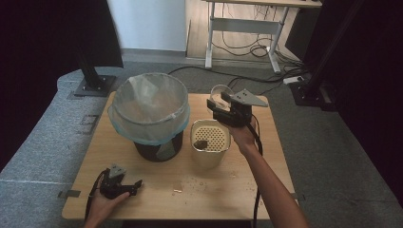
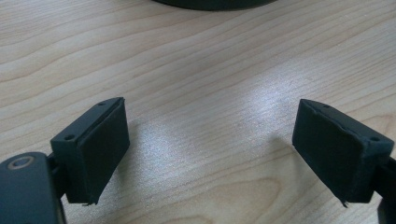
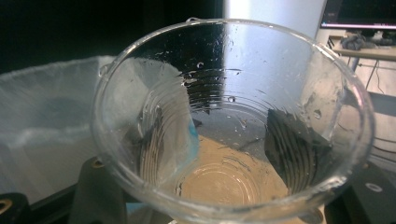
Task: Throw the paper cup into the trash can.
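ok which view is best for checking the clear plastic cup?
Right gripper view: the clear plastic cup sits between the jaws, mouth toward the camera, droplets on its wall, no liquid visible inside. In the high view it is a small clear shape held by the right gripper above the table. The left gripper view shows bare tabletop.

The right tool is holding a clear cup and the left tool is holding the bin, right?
Not quite. The left tool holds nothing: the left gripper view shows its jaws open over bare table. The right tool does hold the clear cup.
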A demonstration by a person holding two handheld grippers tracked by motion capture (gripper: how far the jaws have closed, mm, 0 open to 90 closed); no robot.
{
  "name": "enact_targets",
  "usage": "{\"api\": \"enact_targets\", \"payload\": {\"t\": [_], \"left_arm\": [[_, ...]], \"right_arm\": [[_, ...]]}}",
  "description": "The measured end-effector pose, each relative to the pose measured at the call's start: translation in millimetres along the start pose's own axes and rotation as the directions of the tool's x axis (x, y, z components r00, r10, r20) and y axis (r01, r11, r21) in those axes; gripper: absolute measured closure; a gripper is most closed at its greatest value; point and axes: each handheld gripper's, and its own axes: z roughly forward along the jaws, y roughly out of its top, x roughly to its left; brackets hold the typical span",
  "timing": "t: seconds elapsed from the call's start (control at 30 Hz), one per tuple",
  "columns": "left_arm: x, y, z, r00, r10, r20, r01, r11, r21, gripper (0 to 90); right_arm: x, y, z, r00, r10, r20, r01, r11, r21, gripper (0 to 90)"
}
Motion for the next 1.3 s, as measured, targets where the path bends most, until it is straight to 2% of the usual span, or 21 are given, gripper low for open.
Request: {"api": "enact_targets", "payload": {"t": [0.17,0.3,0.47,0.63,0.83,0.93,0.97,1.03,1.17,1.3], "left_arm": [[-0.5,0.3,0.5,1.0000,0.001,-0.002,-0.001,1.0000,0.001,10.2],[0.6,0.1,0.0,1.0000,0.004,0.005,-0.004,1.0000,0.000,10.3],[0.6,0.4,0.4,0.9999,0.010,0.004,-0.010,0.9999,0.002,10.3],[-0.9,0.7,1.3,0.9998,0.019,-0.003,-0.019,0.9998,0.006,9.7],[-1.0,0.8,1.4,0.9997,0.023,-0.006,-0.023,0.9997,0.007,9.7],[-1.1,1.5,2.0,0.9997,0.024,-0.006,-0.024,0.9997,0.010,9.3],[-1.4,1.8,2.5,0.9997,0.025,-0.008,-0.025,0.9996,0.009,9.3],[-1.8,1.7,2.6,0.9995,0.030,-0.009,-0.030,0.9995,0.011,9.2],[-1.2,1.0,1.6,0.9994,0.035,-0.001,-0.035,0.9993,0.011,9.6],[-1.5,0.9,1.7,0.9993,0.037,-0.005,-0.037,0.9992,0.011,9.8]], "right_arm": [[11.6,21.6,7.0,0.9997,-0.014,-0.018,0.013,1.000,-0.027,38.1],[26.2,38.1,16.7,0.9984,-0.032,-0.046,0.030,0.999,-0.035,38.0],[42.6,51.3,27.0,0.9957,-0.043,-0.082,0.039,0.998,-0.055,37.8],[58.0,62.7,46.1,0.9921,-0.053,-0.114,0.047,0.997,-0.054,37.5],[83.6,76.7,83.5,0.9824,-0.068,-0.174,0.066,0.998,-0.019,36.0],[94.1,76.9,107.7,0.9782,-0.031,-0.205,0.039,0.998,0.039,28.5],[97.2,76.3,116.6,0.9734,-0.011,-0.229,0.030,0.996,0.078,22.9],[100.8,75.4,124.4,0.9711,-0.013,-0.238,0.045,0.991,0.129,18.1],[99.5,73.9,120.5,0.9748,-0.041,-0.219,0.075,0.986,0.148,13.4],[88.6,70.9,101.1,0.9807,-0.052,-0.188,0.073,0.991,0.108,14.4]]}}
